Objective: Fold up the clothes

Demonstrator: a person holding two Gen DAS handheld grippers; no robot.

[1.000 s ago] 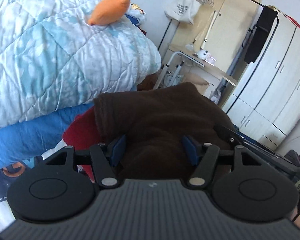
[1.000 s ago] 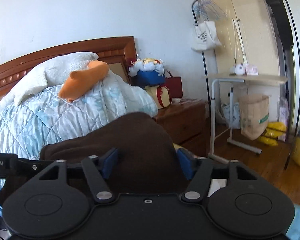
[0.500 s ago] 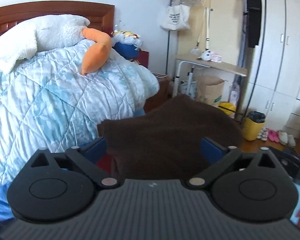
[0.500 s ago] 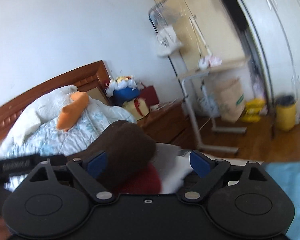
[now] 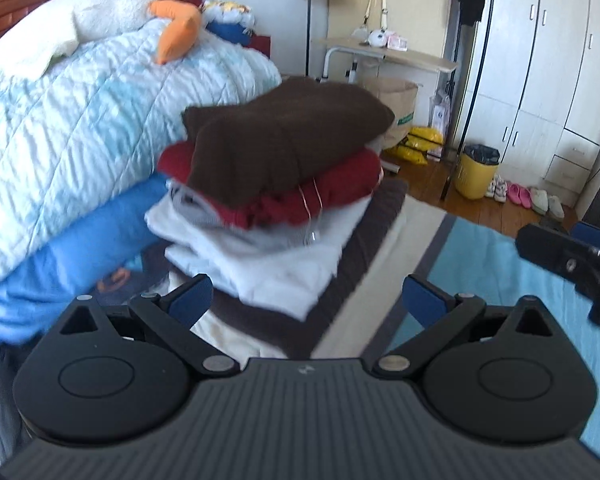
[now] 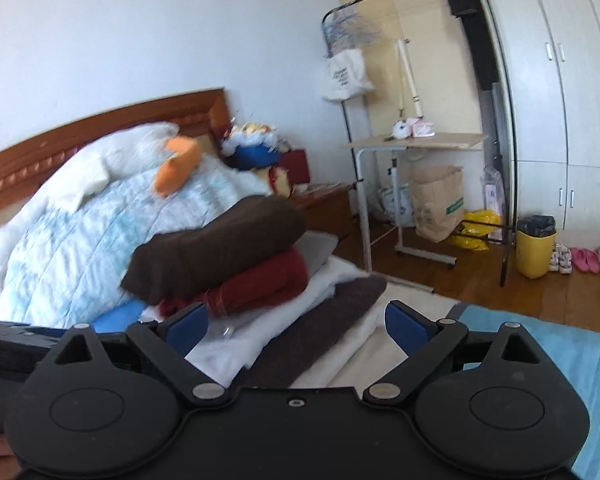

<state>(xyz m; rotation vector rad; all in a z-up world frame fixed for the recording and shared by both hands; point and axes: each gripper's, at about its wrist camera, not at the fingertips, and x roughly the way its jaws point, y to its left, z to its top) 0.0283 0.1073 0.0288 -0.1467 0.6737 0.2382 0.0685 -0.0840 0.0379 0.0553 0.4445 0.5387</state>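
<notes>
Jaws wide on your left gripper [image 5: 306, 300], nothing between the blue pads. Your right gripper [image 6: 296, 326]: jaws opening, almost fully spread, also gripping nothing; its body shows at the right edge of the left view.

Task's stack sits just ahead of both jaws, on the bed, clear of all pads. Top layer: folded brown garment [image 5: 288, 140], lying loose. Under it a red garment [image 5: 332, 194], then white folded clothes [image 5: 268, 256], then a dark brown knit piece [image 6: 320, 324] at the bottom.

Left of the jaws: pale blue quilt [image 5: 80, 120], heaped, with an orange and white plush toy [image 5: 178, 26] on top. Wooden headboard [image 6: 100, 128] behind it.

Beyond the stack: small rolling table [image 6: 416, 142], brown paper bag [image 6: 436, 200] under it with a green label, unreadable. White tote bag [image 6: 346, 74] hangs from a rack; dark print on it, too blurred to read.

Far right of the jaws: yellow bin [image 6: 536, 248], white wardrobe [image 5: 548, 64].
</notes>
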